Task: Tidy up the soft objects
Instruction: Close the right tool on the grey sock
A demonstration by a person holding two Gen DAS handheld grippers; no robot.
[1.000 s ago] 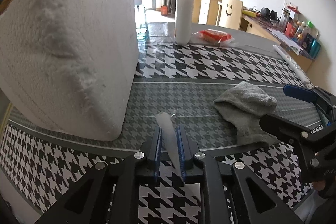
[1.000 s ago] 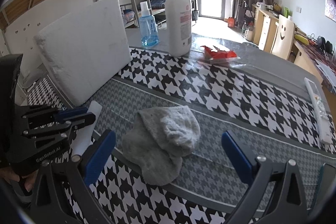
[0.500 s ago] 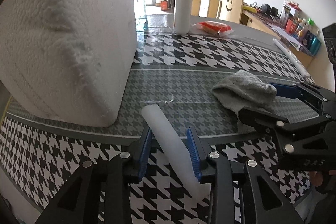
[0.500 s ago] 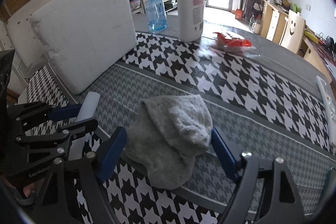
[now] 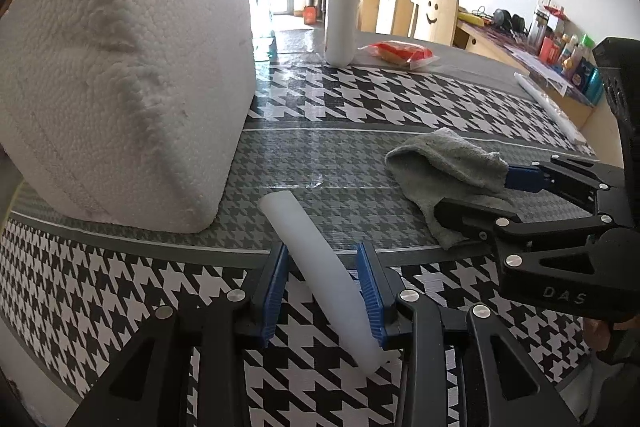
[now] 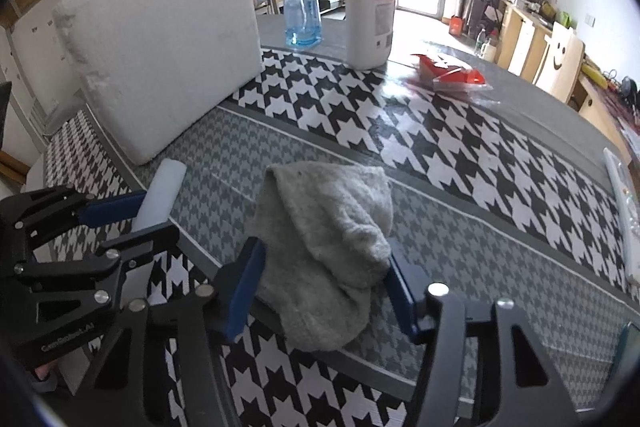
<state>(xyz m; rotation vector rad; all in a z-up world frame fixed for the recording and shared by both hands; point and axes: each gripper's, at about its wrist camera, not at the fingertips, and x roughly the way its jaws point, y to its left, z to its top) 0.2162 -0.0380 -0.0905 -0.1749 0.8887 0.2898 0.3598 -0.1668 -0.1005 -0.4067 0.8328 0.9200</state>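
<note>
One grey cloth [image 6: 328,239] lies mid-surface between the right gripper [image 6: 322,285]'s closing jaws. The left gripper [image 5: 323,291]'s jaws stand spread around one white foam tube [image 5: 316,263]. Behind: one foam block [image 5: 120,67], two bottles, one red packet [image 6: 448,75].

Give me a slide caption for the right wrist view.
Right hand-held gripper closing around a grey cloth on the houndstooth table, left hand-held gripper beside it.
</note>
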